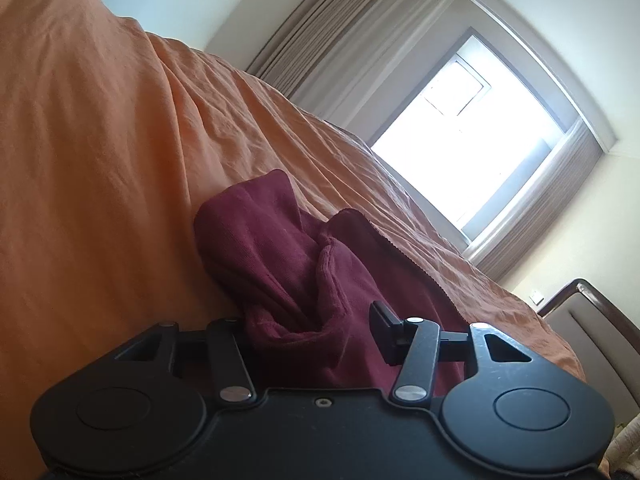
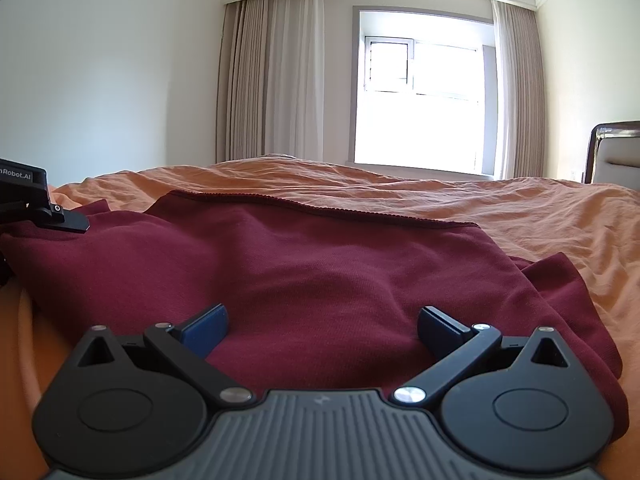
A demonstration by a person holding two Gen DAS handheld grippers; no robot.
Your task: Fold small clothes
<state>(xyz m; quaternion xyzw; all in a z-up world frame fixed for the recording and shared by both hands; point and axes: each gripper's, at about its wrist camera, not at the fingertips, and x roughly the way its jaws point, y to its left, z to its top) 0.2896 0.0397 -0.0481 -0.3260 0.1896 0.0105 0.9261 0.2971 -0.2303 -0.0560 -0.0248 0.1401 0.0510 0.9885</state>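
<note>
A dark red garment lies spread on the orange bed sheet. My right gripper is open, its blue-padded fingers resting low over the garment's near edge with cloth between them. In the left wrist view the same garment is bunched in folds between the jaws of my left gripper. Its right finger shows beside the cloth; the left finger is hidden under the fabric. The jaws stand apart. The left gripper also shows in the right wrist view at the garment's left edge.
The bed sheet is wrinkled and fills most of the left wrist view. A window with curtains is behind the bed. A headboard stands at the right edge.
</note>
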